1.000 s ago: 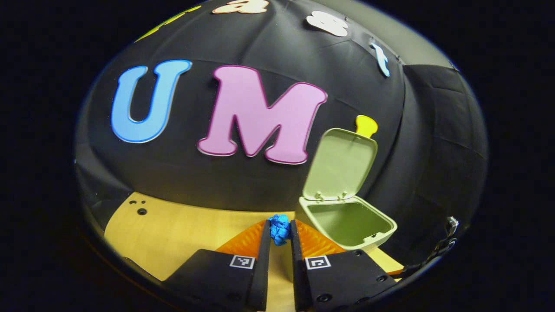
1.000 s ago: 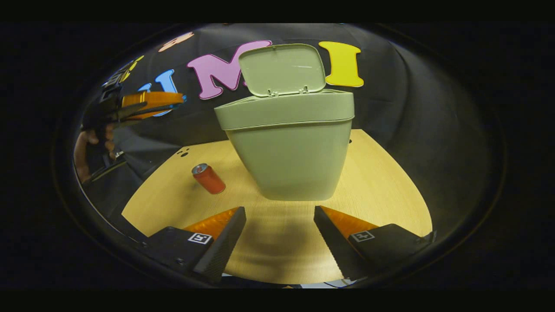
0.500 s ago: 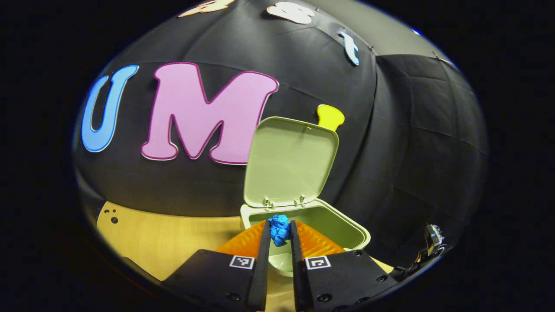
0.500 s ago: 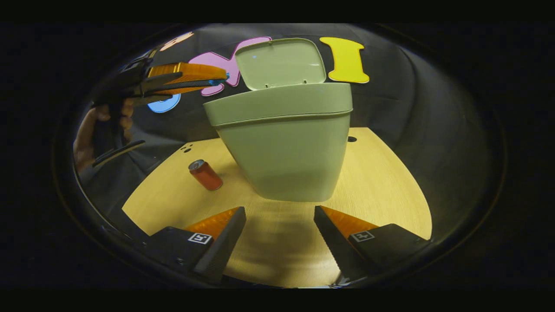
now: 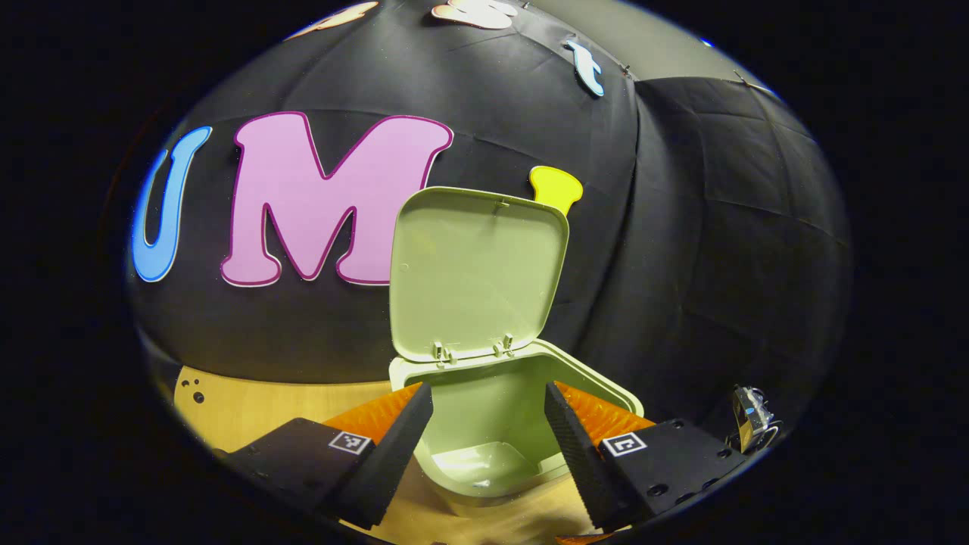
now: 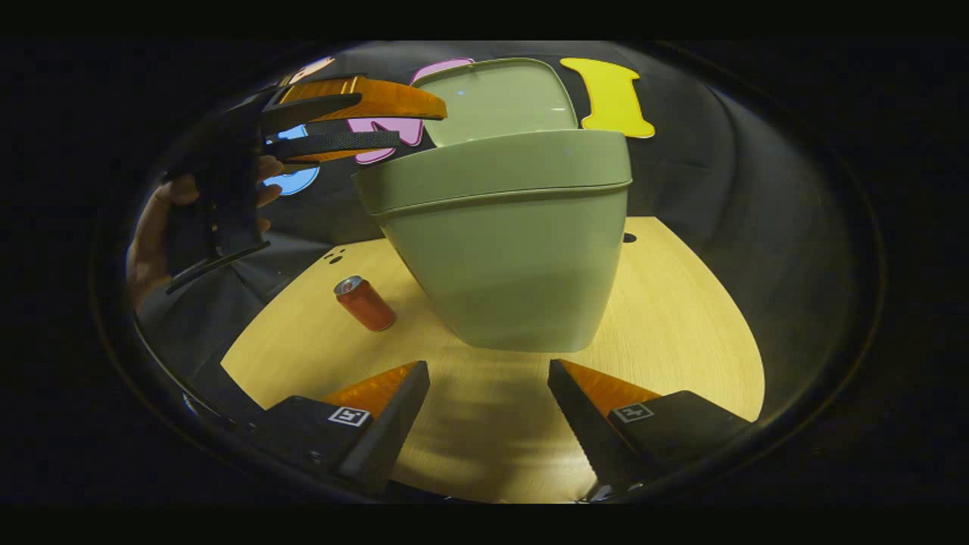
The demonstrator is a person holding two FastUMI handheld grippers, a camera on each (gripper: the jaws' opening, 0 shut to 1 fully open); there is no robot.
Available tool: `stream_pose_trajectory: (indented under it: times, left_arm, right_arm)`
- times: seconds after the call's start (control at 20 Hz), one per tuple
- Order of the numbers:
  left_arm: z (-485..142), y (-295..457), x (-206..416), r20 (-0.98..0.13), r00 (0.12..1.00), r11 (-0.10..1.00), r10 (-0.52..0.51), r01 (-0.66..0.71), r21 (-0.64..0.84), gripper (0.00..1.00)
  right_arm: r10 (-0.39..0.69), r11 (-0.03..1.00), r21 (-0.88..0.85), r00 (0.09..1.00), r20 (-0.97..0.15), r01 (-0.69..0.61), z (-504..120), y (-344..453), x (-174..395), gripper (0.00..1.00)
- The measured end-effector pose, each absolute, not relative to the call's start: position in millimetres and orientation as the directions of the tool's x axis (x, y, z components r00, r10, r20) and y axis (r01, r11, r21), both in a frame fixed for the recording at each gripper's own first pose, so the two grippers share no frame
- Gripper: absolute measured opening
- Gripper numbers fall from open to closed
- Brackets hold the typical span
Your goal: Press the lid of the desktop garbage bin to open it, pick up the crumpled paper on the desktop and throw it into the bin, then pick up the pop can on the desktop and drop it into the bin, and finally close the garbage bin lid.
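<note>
The pale green bin [image 6: 515,250] stands on the wooden table [image 6: 681,318] with its lid [image 6: 500,102] swung upright. In the left gripper view my left gripper [image 5: 488,393] is open above the bin's mouth [image 5: 484,424], and nothing sits between its fingers. The lid [image 5: 477,272] rises just behind it. From the right gripper view, the left gripper [image 6: 420,127] hovers at the bin's upper left rim, held by a hand [image 6: 151,242]. A red pop can [image 6: 366,303] lies tilted on the table left of the bin. My right gripper [image 6: 488,375] is open and low in front of the bin.
Black cloth walls close in behind the table. Small dark holes [image 6: 333,257] mark the tabletop at the far left, and another hole [image 6: 628,238] lies right of the bin. Bare wood stretches right of the bin.
The left gripper moved over the bin's mouth and opened. The blue crumpled paper it held is no longer between its fingers. The right gripper has barely moved.
</note>
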State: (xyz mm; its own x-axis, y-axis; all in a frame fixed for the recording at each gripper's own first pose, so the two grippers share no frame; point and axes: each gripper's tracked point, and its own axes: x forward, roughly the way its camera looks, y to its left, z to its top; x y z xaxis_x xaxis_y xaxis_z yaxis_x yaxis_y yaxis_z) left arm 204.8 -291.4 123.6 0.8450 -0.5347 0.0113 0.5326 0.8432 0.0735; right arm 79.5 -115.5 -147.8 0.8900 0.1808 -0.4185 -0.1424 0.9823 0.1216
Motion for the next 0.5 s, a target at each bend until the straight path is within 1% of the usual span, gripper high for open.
stream_pose_trajectory:
  times: [0.2,0.35,0.5]
  left_arm:
    - [132,-252,200,0.062,0.896,0.898,-0.440,0.437,0.059,0.96]
    - [127,-197,194,0.085,0.942,0.946,-0.325,0.323,0.026,0.96]
    - [114,-133,181,0.076,0.977,0.980,-0.201,0.199,0.031,0.96]
  right_arm:
    - [0.205,0.979,0.102,0.878,-0.433,-0.179,-155,-106,79,0.99]
    - [0.228,0.974,0.092,0.862,-0.453,-0.209,-163,-93,78,0.99]
    - [0.261,0.965,0.090,0.849,-0.460,-0.247,-165,-75,80,1.00]
